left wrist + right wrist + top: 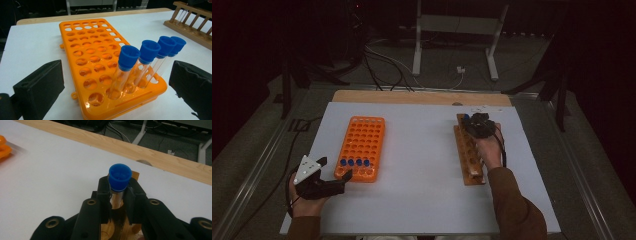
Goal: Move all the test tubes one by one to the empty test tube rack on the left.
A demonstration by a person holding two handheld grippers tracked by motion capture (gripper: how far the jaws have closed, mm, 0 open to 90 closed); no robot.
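An orange tube rack (364,145) lies left of centre on the white table top, with several blue-capped test tubes (147,51) standing in its near row. My left gripper (335,168) rests open just in front of that row, its jaws wide on either side of the rack's near end (87,37). At the right lies a wooden tube rack (469,160). My right gripper (119,192) is over its far end, shut on a blue-capped test tube (120,177) that stands upright in the wooden rack (112,227), pads pressed just below the cap.
The white board (422,190) sits on a wooden table whose bare edge (422,97) runs along the back. Behind it are cables and a white metal stand (457,30) on the floor. Open surface lies between the two racks.
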